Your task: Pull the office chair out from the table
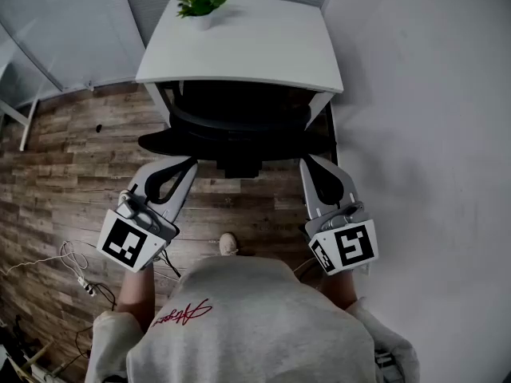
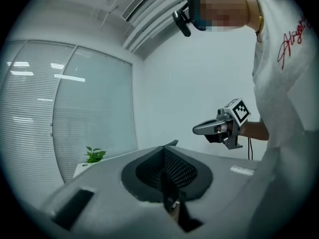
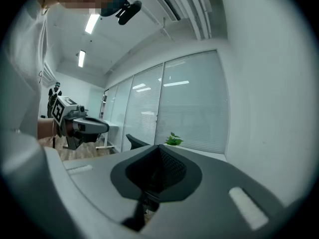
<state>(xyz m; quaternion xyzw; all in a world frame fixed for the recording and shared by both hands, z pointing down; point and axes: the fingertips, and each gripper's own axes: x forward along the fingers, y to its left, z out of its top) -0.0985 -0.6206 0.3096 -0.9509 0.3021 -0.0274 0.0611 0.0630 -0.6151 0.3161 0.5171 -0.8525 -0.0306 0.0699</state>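
A grey sweatshirt [image 1: 255, 325] fills the near edge. The left claw [image 1: 185, 163] and right claw [image 1: 307, 162], both closed and empty, point at the office chair [image 1: 239, 126] tucked under the white surface [image 1: 239, 46].

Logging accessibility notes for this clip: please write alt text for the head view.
Seen from above, a person points the shut left tool and shut right tool at a black office chair tucked under a white rectangular table bearing a small green potted plant.
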